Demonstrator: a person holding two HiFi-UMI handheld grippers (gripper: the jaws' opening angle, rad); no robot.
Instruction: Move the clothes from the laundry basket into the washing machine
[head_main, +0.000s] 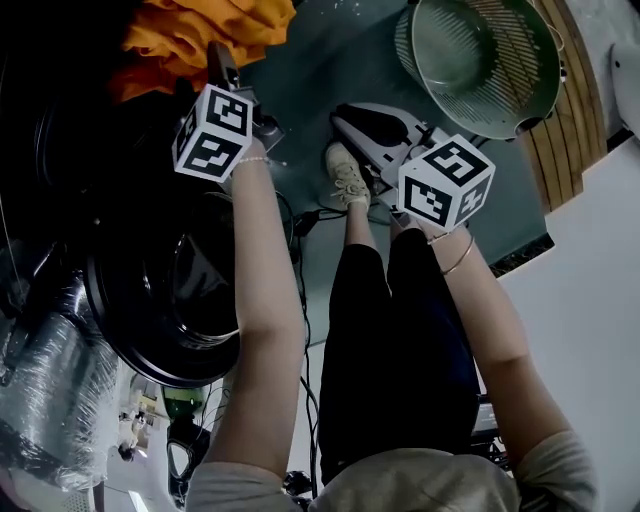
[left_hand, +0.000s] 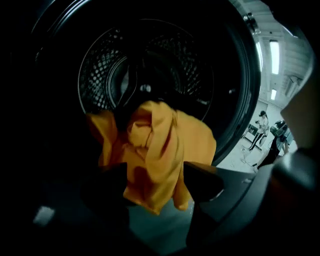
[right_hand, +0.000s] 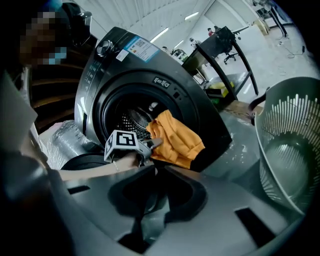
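Observation:
An orange garment (left_hand: 155, 150) hangs out over the lip of the washing machine's drum (left_hand: 145, 75). My left gripper (left_hand: 152, 182) is open, its jaws standing wide on either side of the cloth's lower fold without pressing it. From the right gripper view, the same garment (right_hand: 175, 137) spills from the machine's opening (right_hand: 125, 115) with the left gripper (right_hand: 152, 144) against it. My right gripper (right_hand: 156, 172) is shut and empty, held back between the machine and the green laundry basket (right_hand: 290, 155). The basket (head_main: 490, 60) looks empty.
The washer's round door (head_main: 165, 300) hangs open at the left, beside a foil-wrapped hose (head_main: 50, 380). The person's legs and a shoe (head_main: 347, 172) stand on the floor between machine and basket. Cables (head_main: 305, 300) run along the floor.

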